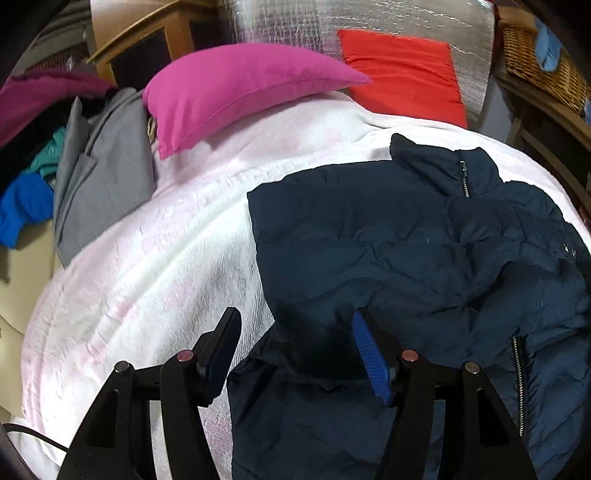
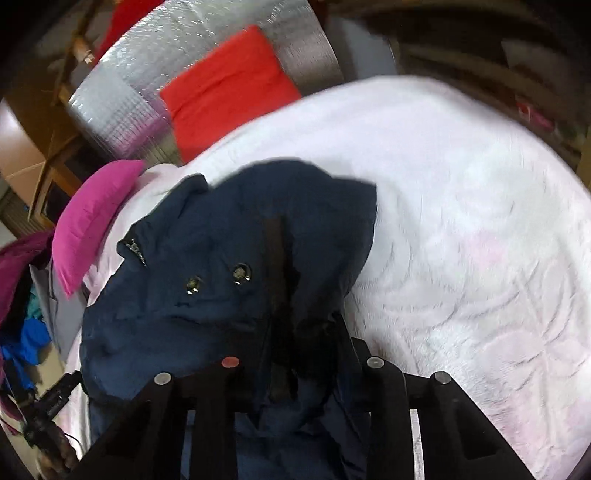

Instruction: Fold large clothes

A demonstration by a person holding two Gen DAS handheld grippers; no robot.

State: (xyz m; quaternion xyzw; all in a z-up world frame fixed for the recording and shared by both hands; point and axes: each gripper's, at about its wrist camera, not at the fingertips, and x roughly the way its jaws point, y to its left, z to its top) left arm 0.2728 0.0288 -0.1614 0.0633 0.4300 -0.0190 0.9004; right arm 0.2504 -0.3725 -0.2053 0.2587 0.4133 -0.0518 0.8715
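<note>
A navy padded jacket (image 1: 406, 240) lies crumpled on the white blanket (image 1: 147, 277) of a bed, its collar and zip toward the far side. My left gripper (image 1: 295, 347) hovers over the jacket's near left edge. It is open, with the blue-padded finger (image 1: 369, 358) and the other finger well apart and nothing pressed between them. In the right wrist view the jacket (image 2: 207, 258) shows two snap buttons. A bunch of its fabric is drawn up between the fingers of my right gripper (image 2: 299, 354), which is shut on it. The cloth hides the fingertips.
A pink pillow (image 1: 236, 88) and a red cushion (image 1: 402, 70) lie at the head of the bed against a silver foil mat (image 1: 332, 18). A grey garment (image 1: 103, 177) and a heap of coloured clothes (image 1: 26, 206) lie at the left. A wicker basket (image 1: 535, 62) stands at the right.
</note>
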